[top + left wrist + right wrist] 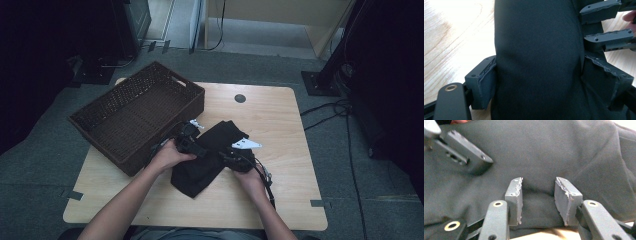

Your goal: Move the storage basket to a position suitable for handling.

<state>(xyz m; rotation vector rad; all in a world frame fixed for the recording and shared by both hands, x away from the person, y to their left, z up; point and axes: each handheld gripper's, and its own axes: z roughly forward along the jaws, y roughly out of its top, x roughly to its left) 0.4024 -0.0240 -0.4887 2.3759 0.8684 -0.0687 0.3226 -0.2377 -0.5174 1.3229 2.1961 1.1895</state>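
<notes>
A black cloth (pixel 200 176) lies crumpled in the middle of the wooden table (pixel 280 120). My left gripper (pixel 201 148) is at the cloth's left edge and my right gripper (pixel 234 158) at its right edge, each held in a hand. In the left gripper view the left gripper (pixel 546 82) stands wide open, astride a bulging fold of the cloth (pixel 536 37); the right gripper (pixel 584 26) shows farther off. In the right gripper view the right gripper (pixel 538 181) rests part open on the cloth (pixel 554 150), fabric lying between its pads. One left gripper finger (pixel 469 152) presses the cloth nearby.
A dark wicker basket (pixel 114 90), nothing in it, sits on the table's left side and overhangs the edge, close to my left hand. A round cable hole (pixel 240 98) is at the table's far middle. Cables (pixel 330 112) trail on the floor to the right.
</notes>
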